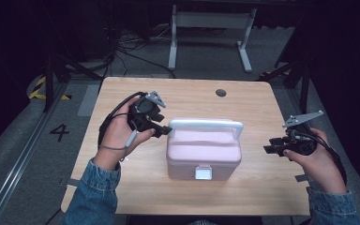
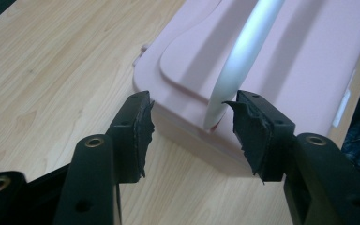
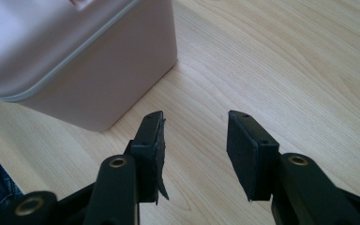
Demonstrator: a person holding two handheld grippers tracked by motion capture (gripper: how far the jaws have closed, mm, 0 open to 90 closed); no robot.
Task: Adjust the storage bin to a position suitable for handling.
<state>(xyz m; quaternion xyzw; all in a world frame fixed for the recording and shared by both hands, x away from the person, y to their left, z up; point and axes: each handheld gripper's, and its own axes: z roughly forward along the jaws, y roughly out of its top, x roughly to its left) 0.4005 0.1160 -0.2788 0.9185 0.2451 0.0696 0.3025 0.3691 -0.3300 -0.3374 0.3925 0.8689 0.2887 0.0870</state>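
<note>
You are working in a lab or recording studio rather than a home. Your light wooden table stands alone on grey carpet, ringed by darkness. At twelve o'clock beyond it sits a white metal desk frame, with loose black cables tangled on the floor at eleven o'clock. At nine o'clock a metal rail runs along the floor beside a painted number four, and yellow-black hazard tape marks a stand's foot at ten o'clock.
</note>
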